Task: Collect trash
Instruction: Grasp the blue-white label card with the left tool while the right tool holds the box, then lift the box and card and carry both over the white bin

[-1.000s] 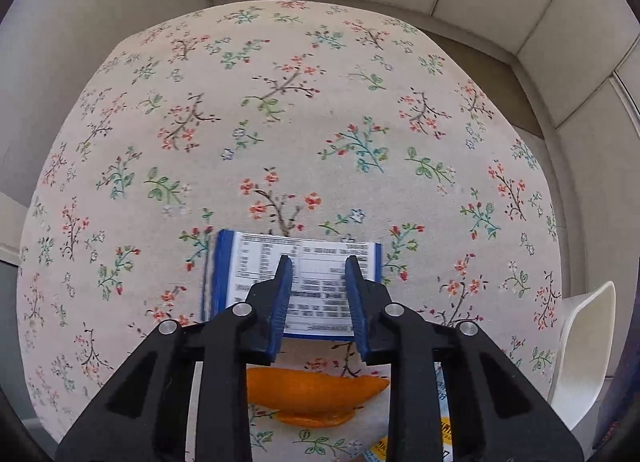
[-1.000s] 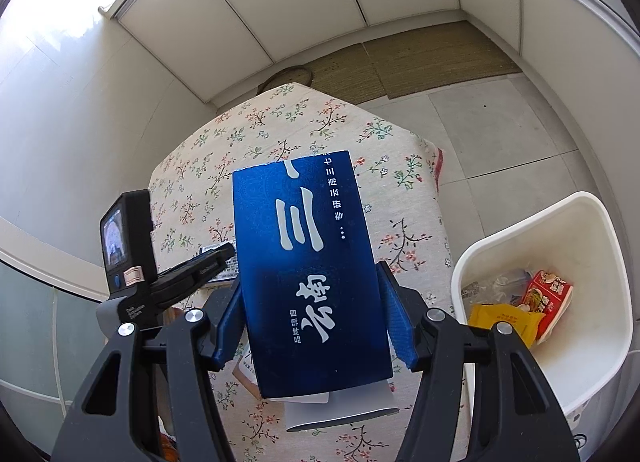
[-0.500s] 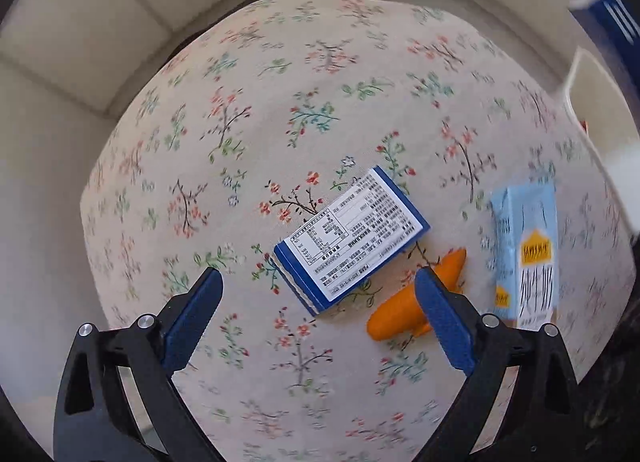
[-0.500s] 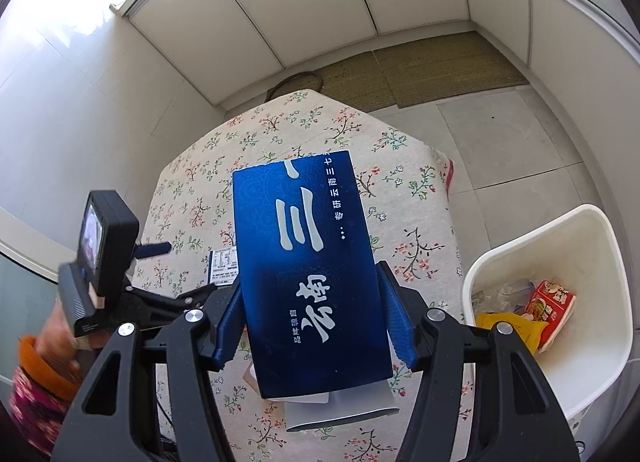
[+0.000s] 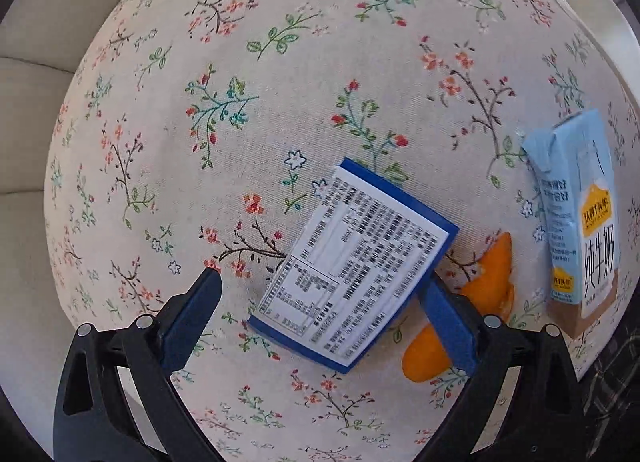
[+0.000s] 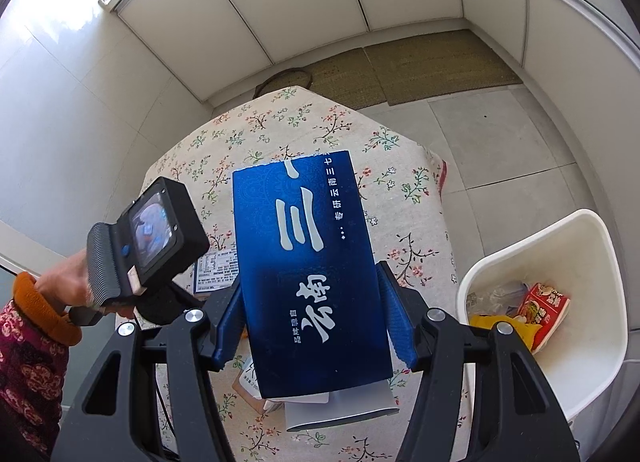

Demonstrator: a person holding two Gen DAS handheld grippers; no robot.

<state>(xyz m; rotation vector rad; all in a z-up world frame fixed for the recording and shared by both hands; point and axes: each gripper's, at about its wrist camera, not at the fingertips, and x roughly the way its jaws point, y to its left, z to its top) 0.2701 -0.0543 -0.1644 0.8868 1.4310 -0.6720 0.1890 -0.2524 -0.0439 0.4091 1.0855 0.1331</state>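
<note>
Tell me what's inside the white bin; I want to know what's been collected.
In the white bin: a red snack packet, a yellow wrapper and clear plastic. Anything beneath them, and the near corner, is hidden.

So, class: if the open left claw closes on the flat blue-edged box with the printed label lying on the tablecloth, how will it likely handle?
The blue-edged box has straight edges and crisp corners, so it is probably stiff cardboard. It looks thin and lies flat, so likely light and not apt to roll. On the smooth floral tablecloth it may slide as the left claw closes.
</note>
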